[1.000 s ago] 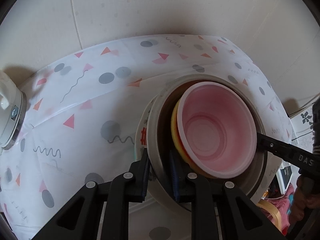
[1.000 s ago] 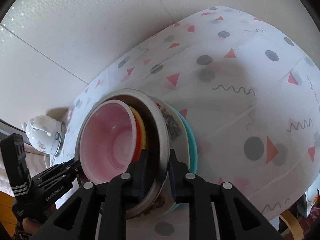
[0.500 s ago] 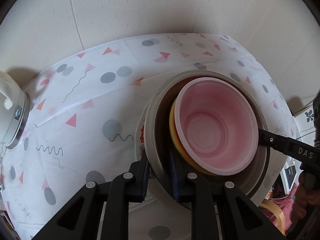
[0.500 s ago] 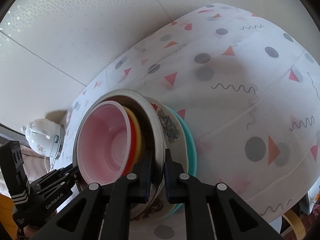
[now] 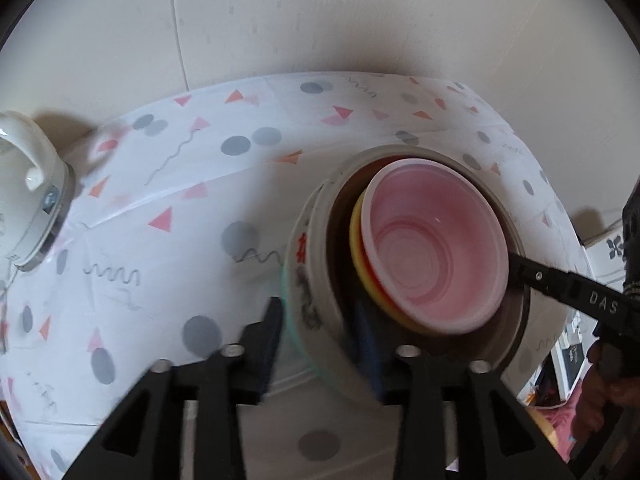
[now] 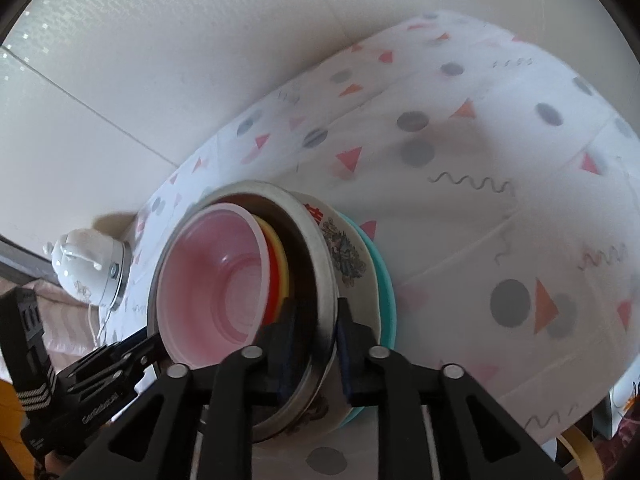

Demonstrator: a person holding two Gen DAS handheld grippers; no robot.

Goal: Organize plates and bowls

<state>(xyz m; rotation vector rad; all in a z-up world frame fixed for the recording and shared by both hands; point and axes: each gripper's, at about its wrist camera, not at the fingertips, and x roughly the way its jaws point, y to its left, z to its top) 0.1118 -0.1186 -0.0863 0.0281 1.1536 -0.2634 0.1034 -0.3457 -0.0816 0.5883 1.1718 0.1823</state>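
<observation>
Pink plastic bowl [image 5: 434, 246] is sitting innermost in a nest of bowls: yellow and red rims under it, then a steel bowl [image 6: 320, 264], a flowered ceramic bowl [image 6: 346, 256] and a teal plate [image 6: 384, 280] at the base. This stack is resting on the patterned tablecloth [image 5: 180, 200] near a white kettle [image 5: 28, 184], mouths facing up, no long axis. Stacking is looking finished; letting go is remaining. The left gripper [image 5: 320, 340] has just been opening, its jaws now spread either side of the wall. The right gripper [image 6: 312, 332] is easing too, its pads seemingly touching the steel rim.
</observation>
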